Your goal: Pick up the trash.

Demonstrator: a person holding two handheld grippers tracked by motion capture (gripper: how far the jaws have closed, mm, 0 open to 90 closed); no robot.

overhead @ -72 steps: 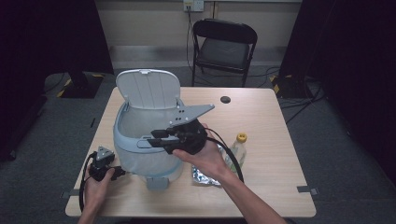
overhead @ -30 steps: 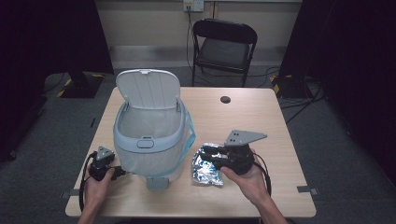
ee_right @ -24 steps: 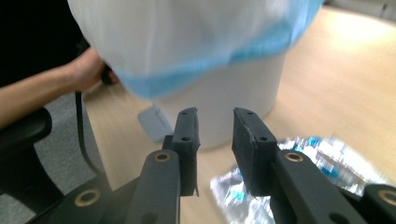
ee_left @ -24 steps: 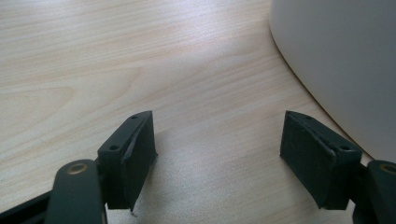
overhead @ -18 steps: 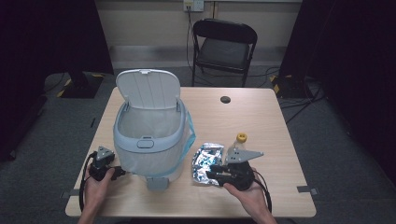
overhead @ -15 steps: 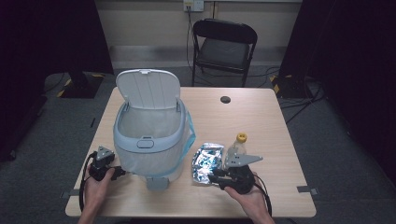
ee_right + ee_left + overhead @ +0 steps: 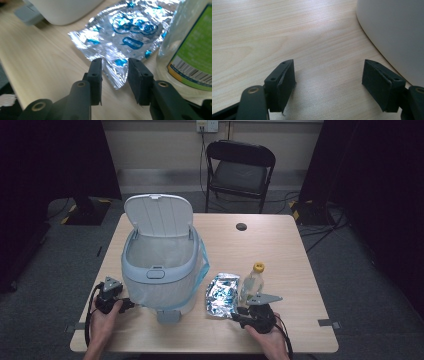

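nearest the person, the right gripper sits low over the table close to its front edge, and bare wood runs out to the right-hand corner. its jaws have just been opening; they stand partly apart, and in the right gripper view the near corner of the foil wrapper lies between them with neither pad pressing on it. the wrapper lies flat on the wood just beyond the jaws, long axis running front to back, near corner pointing at the gripper. it is crinkled silver foil with blue printing, its edges ragged. just beside it on the right stands a clear bottle, upright, with a yellow cap and a green label; wrapper and bottle appear to touch or nearly touch. left of the wrapper stands a pale grey bin, its lid tilted up at the back and a blue strap hanging down its right side. the left gripper rests near the front left of the table, just beside the bin wall, jaws wide apart with bare wood between them. farther back the tabletop is open except for a small dark disc near the rear edge. beyond the table stands a black folding chair.
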